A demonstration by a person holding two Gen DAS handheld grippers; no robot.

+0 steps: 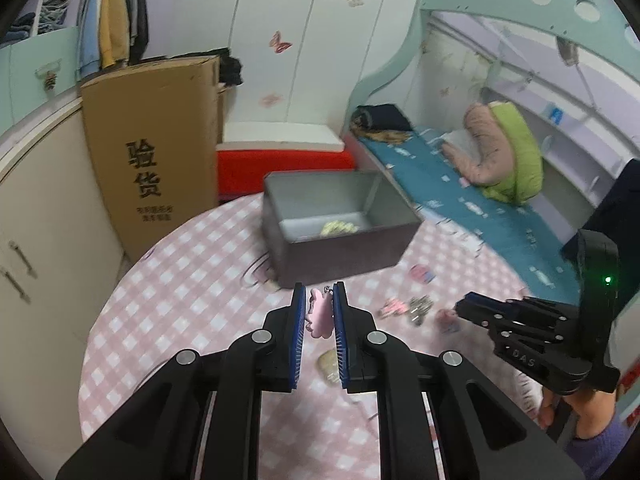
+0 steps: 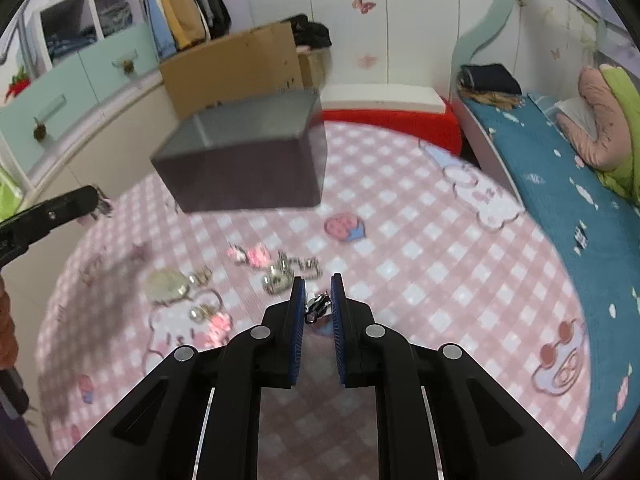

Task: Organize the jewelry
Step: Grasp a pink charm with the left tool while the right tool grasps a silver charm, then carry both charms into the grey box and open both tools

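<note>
My left gripper (image 1: pixel 319 312) is shut on a pink charm (image 1: pixel 319 315) and holds it above the round table, just in front of the grey box (image 1: pixel 344 246). A yellowish piece (image 1: pixel 338 227) lies inside the box. My right gripper (image 2: pixel 317 305) is shut on a small black and silver piece (image 2: pixel 317 306) above the table. It also shows in the left wrist view (image 1: pixel 464 308), at the right. Loose jewelry (image 2: pixel 276 274) lies on the cloth ahead of the right gripper, with pink pieces (image 2: pixel 252 255) and a round pale piece (image 2: pixel 166 283).
The round table has a pink checked cloth (image 2: pixel 420 264). A tall cardboard box (image 1: pixel 156 148) stands behind it at the left. A bed with a teal sheet (image 1: pixel 460 184) runs along the right. A red and white bench (image 1: pixel 280 156) sits behind the table.
</note>
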